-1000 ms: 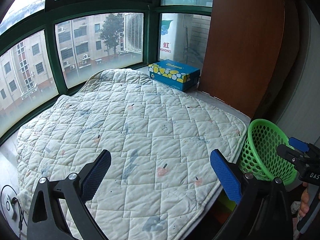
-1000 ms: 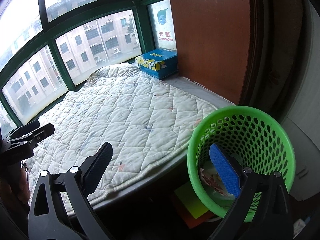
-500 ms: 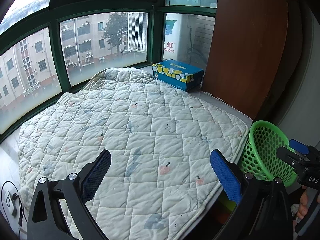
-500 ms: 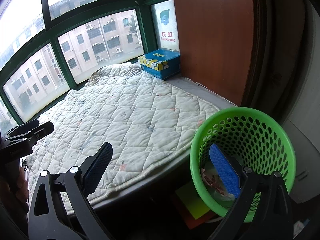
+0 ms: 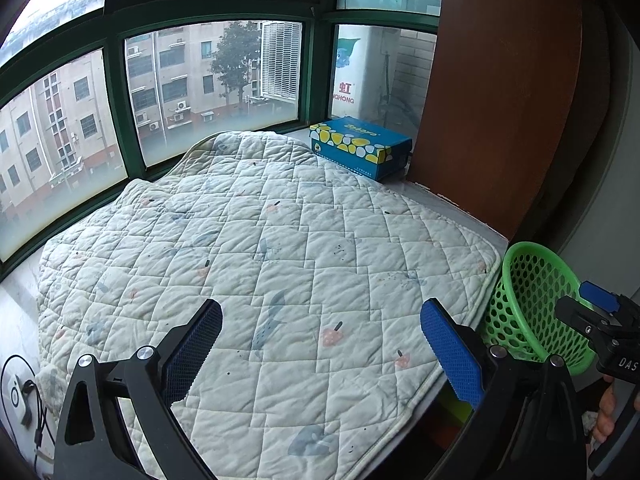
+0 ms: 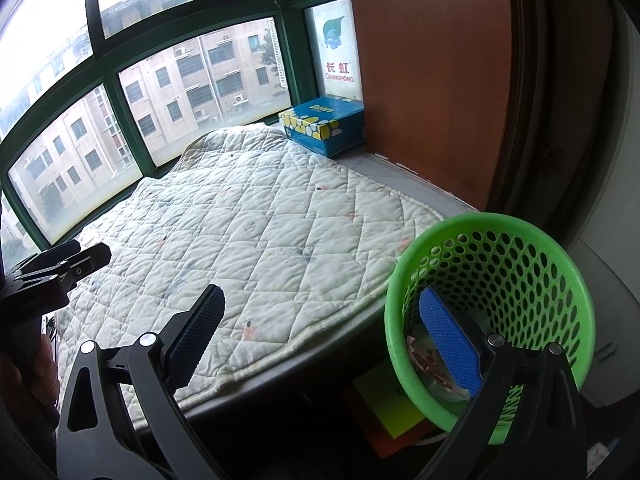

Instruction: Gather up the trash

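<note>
Left tool [image 5: 320, 354] at bottom of the left view: jaws wide apart, nothing between the pads, hanging over the near edge of the quilt [image 5: 260, 264], touching nothing. Right tool [image 6: 322, 336] at bottom of the right view: also spread wide, empty; its right pad overlaps the green basket [image 6: 532, 264] in frame and looks to sit at or just inside the rim, can't tell if it touches. Basket is at lower right of both views, just beside the quilt's corner and below the ledge edge, likely parked there so trash drops in without a reach. Some crumpled wrappers [image 6: 430, 362] show at the basket's bottom, partly hidden by the pad, so trash is in the bin; I see no loose scraps on the quilt, only printed pattern and small specks. Yellow and orange sheets [image 6: 384, 408] lie on the floor under the basket; unclear if those count. Farther back, upper centre: blue tissue box [image 5: 360, 146] on the sill against the brown panel [image 5: 500, 92], off the quilt, reads as a kept item. Window [image 5: 160, 92] beyond. Judgement: collection looks about done.
</note>
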Action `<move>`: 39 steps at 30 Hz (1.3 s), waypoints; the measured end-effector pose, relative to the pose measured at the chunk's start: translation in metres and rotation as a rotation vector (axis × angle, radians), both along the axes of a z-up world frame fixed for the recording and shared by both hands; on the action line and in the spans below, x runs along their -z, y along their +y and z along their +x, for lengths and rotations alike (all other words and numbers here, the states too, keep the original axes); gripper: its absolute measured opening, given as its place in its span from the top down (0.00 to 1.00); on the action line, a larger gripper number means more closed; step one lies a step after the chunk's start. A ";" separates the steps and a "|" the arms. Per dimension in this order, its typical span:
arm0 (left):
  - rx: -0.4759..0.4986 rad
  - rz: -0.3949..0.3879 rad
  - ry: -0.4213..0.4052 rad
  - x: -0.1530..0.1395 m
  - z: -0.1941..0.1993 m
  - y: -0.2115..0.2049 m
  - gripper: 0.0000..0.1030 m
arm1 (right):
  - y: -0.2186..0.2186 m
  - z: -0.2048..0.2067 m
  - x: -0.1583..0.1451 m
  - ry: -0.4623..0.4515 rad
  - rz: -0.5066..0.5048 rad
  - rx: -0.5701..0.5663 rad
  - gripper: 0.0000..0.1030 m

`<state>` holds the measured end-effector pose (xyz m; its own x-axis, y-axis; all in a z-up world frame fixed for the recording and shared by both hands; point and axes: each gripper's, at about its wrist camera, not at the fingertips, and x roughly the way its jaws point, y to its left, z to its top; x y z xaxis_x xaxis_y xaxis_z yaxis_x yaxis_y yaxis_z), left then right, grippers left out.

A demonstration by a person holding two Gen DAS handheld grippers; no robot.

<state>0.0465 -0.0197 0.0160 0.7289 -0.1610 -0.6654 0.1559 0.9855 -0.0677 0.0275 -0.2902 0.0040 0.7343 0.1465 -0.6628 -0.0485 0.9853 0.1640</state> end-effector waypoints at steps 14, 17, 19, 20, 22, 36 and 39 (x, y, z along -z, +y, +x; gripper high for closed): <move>-0.010 0.000 0.002 0.002 0.000 0.001 0.07 | 0.004 0.000 0.002 0.001 0.003 -0.013 0.06; -0.010 0.002 0.003 0.002 0.000 0.001 0.07 | 0.005 0.000 0.002 0.001 0.004 -0.015 0.06; -0.013 0.000 0.004 0.002 0.000 0.000 0.07 | 0.005 0.000 0.002 0.001 0.004 -0.015 0.06; -0.012 -0.001 0.005 0.002 0.000 0.001 0.07 | 0.005 0.000 0.002 0.002 0.004 -0.015 0.06; -0.015 -0.001 0.007 0.003 -0.001 0.000 0.07 | 0.005 0.000 0.002 0.001 0.004 -0.015 0.06; -0.018 0.001 -0.002 0.003 -0.002 -0.002 0.07 | 0.011 -0.001 0.005 0.004 0.007 -0.030 0.06; -0.025 0.005 -0.011 0.002 -0.003 -0.004 0.07 | 0.011 -0.001 0.005 0.005 0.007 -0.029 0.06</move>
